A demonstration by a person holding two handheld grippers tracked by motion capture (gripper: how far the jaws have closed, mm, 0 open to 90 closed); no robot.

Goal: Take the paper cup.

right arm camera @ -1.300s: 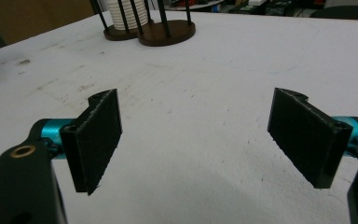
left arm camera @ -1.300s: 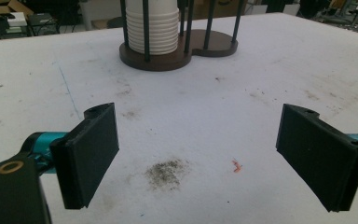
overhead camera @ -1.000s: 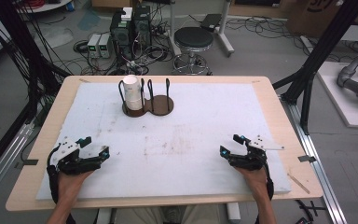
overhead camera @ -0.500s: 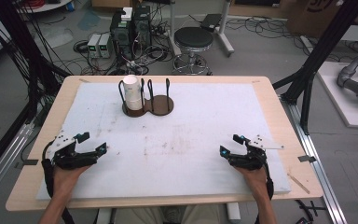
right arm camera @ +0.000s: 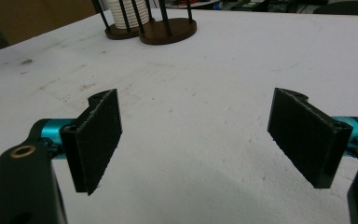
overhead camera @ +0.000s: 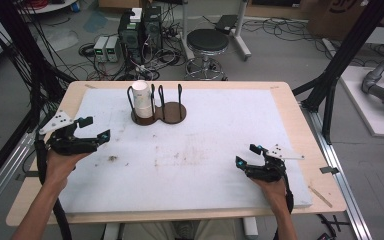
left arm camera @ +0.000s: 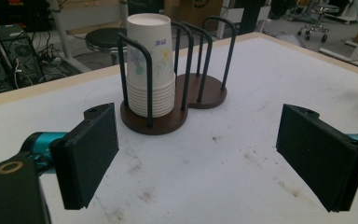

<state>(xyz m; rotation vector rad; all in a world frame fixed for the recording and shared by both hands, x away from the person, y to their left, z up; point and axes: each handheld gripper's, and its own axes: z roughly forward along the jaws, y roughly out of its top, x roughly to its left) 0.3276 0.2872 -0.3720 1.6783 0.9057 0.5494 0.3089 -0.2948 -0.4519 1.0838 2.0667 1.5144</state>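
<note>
High view: we are holding the left gripper (overhead camera: 94, 129) lifted over the left part of the white mat (overhead camera: 220, 145), jaws spread with nothing between them, pointing toward the cup holder (overhead camera: 158, 111) at the far middle of the table (overhead camera: 290, 100). The stack of paper cups (overhead camera: 142, 99) is sitting upright in the holder's left bay; the right bay is standing bare. We are resting the right gripper (overhead camera: 249, 155) low on the right part of the mat, jaws also spread and holding nothing, well apart from the holder. Left gripper view: we are looking between the two wide-apart black pads (left arm camera: 91, 154) at the stack of paper cups (left arm camera: 150, 63), flower-printed, standing inside the wire loops on the dark round base of the cup holder (left arm camera: 200, 91), some way ahead and apart from the jaws. Right gripper view: the pads (right arm camera: 98, 137) are standing wide apart just over the stained mat (right arm camera: 205, 79), the cup holder (right arm camera: 165, 28) and the cups' lower part (right arm camera: 128, 11) showing far off at the top edge.
</note>
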